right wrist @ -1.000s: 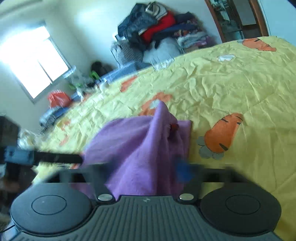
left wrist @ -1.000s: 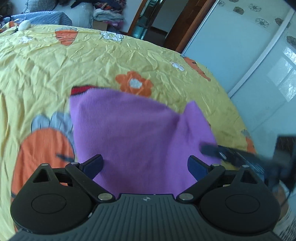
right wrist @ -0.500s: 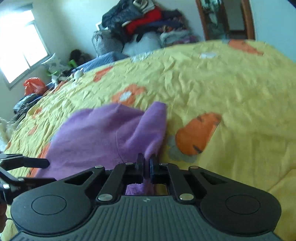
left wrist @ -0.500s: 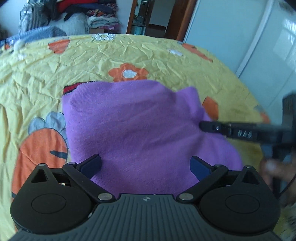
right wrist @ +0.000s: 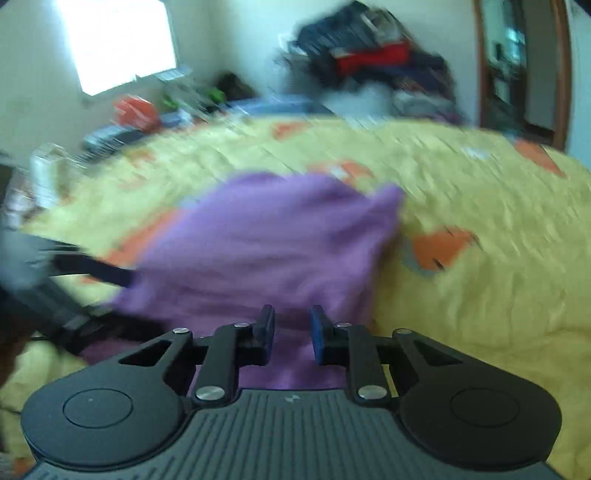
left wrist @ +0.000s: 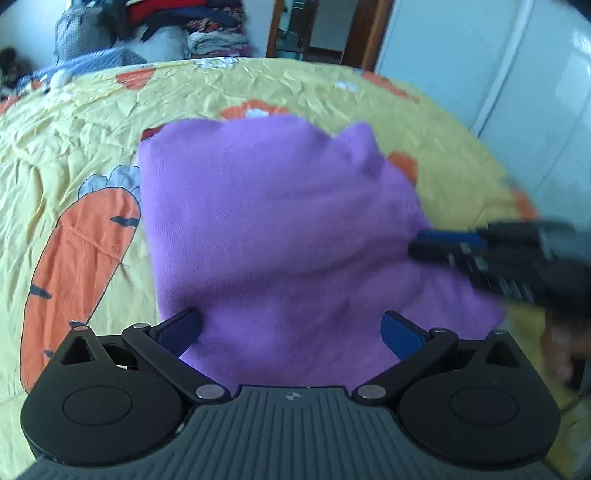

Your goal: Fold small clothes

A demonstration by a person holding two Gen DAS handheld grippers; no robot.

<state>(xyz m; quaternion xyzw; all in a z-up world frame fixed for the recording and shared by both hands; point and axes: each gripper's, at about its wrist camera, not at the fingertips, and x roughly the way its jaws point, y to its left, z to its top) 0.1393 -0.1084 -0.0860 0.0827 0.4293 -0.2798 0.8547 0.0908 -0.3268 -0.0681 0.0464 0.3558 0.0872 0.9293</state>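
A small purple garment (left wrist: 280,229) lies folded on the yellow carrot-print bedsheet (left wrist: 74,122). My left gripper (left wrist: 291,328) is open wide over the garment's near edge, its fingers apart on either side of the cloth. My right gripper (right wrist: 291,328) hovers over the garment (right wrist: 266,240) near its near edge, its jaws partly apart with a narrow gap and nothing between them. It also shows in the left wrist view (left wrist: 480,251) at the garment's right edge. The right wrist view is blurred by motion.
A pile of clothes (left wrist: 166,22) lies beyond the bed's far edge. A doorway (left wrist: 321,29) and white wardrobe doors (left wrist: 498,74) stand at the back right. A window (right wrist: 118,40) and clutter (right wrist: 136,110) are at the far left in the right wrist view.
My right gripper was shut on the garment's edge half a second ago and has since parted its jaws and let go. The garment now lies flatter. My left gripper stays open.
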